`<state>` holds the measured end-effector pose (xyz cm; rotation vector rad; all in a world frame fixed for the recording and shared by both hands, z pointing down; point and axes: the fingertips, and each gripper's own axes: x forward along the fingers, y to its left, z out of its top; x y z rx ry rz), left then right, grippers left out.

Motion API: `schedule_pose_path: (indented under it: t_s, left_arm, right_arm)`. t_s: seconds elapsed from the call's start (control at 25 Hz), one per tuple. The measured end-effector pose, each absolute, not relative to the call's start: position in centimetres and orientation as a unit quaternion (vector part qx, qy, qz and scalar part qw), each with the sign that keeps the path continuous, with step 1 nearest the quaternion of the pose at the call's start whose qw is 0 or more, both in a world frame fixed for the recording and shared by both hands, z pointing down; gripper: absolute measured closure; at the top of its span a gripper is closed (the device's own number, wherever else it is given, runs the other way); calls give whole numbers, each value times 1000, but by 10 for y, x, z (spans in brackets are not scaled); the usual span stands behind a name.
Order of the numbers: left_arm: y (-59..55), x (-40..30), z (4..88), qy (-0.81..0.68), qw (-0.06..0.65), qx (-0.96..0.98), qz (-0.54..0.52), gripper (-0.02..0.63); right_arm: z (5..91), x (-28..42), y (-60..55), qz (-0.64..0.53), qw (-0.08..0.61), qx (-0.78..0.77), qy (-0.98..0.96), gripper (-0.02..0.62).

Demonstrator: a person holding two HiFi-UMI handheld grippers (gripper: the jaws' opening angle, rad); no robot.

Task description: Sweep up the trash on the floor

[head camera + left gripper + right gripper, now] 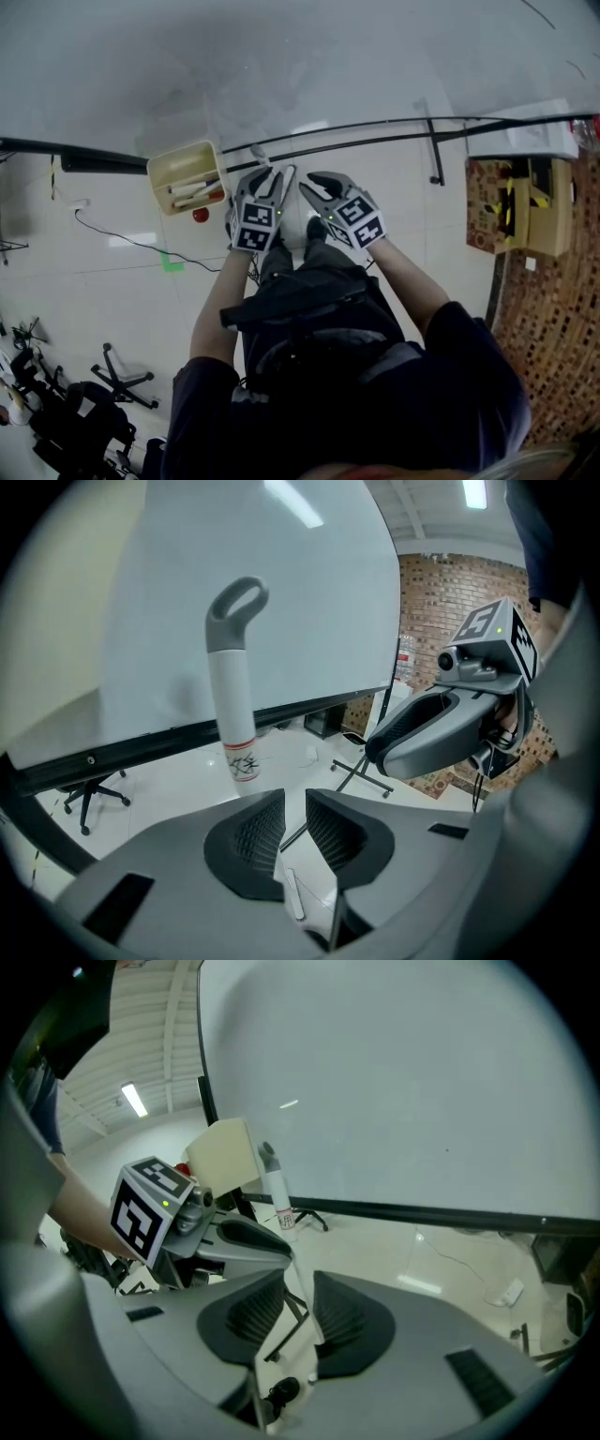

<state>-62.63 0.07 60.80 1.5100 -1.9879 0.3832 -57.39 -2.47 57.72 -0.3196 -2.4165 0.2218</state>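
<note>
Glossy white tiled floor (112, 272) meets a large black-framed white board (281, 66), with a red brick wall (441, 602) beyond.

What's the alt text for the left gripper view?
A white pole topped by a grey loop stands upright beyond the left gripper, whose jaws are slightly apart, gripping nothing. The right gripper hovers at right; a whiteboard fills the background.

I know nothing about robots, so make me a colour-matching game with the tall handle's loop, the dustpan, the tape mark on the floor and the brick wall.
Things:
1. handle's loop
2. dustpan
3. tape mark
4. brick wall

Colours:
A. green
B. reddish brown
C. grey
D. cream

Pairs: 1-C, 2-D, 3-A, 4-B.
</note>
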Motion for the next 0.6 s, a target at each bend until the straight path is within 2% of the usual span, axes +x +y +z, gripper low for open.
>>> schedule_pose_path:
  t_s: [0.6]
  left_arm:
    - [23, -627, 627, -754, 327, 555, 132, 545]
  right_arm:
    - [592, -588, -6, 69, 357, -152, -919, 477]
